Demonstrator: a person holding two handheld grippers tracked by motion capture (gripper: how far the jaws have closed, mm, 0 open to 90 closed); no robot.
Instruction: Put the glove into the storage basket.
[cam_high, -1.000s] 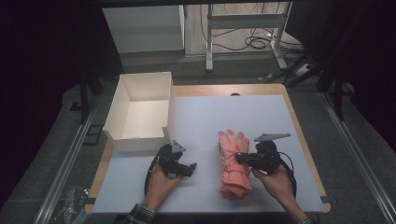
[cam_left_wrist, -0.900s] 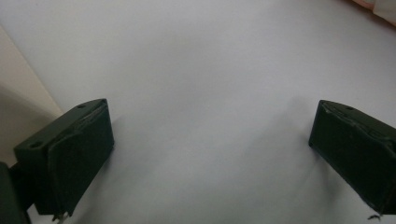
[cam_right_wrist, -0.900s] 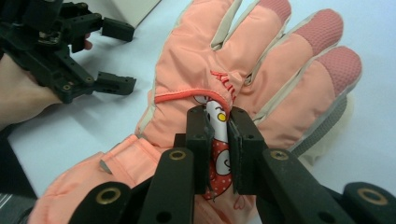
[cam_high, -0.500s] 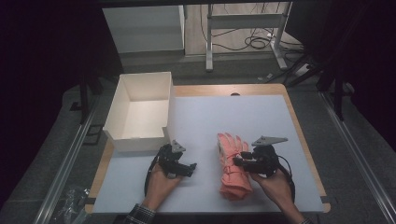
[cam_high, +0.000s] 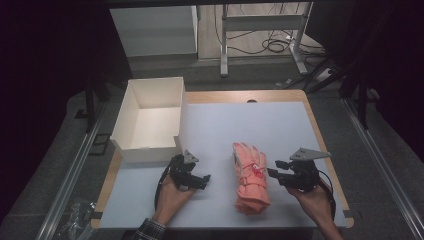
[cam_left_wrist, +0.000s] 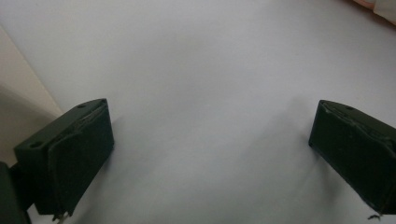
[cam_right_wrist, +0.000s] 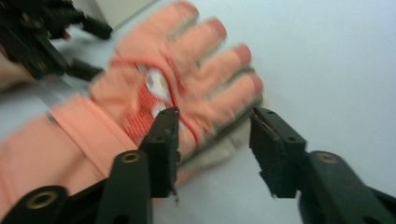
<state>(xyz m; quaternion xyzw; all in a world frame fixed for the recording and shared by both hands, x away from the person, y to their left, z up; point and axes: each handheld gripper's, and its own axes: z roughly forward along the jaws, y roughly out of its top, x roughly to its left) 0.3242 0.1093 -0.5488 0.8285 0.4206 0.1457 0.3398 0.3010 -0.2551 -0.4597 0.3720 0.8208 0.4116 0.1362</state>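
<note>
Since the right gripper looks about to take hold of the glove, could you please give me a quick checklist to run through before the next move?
1. Right gripper open: ok, jaws apart.
2. Glove within its reach: ok, its edge lies between the jaws in the right gripper view.
3. Glove flat on the white mat: ok.
4. Left gripper clear of the glove: ok, open over bare mat.
5. Box free to receive it: ok, looks empty.
6. Grip depth on the glove: cannot tell, view blurred.

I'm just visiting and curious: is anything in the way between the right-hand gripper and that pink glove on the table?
Nothing visible. The right gripper, jaws open, sits right beside the pink glove, with bare table around it.
</note>
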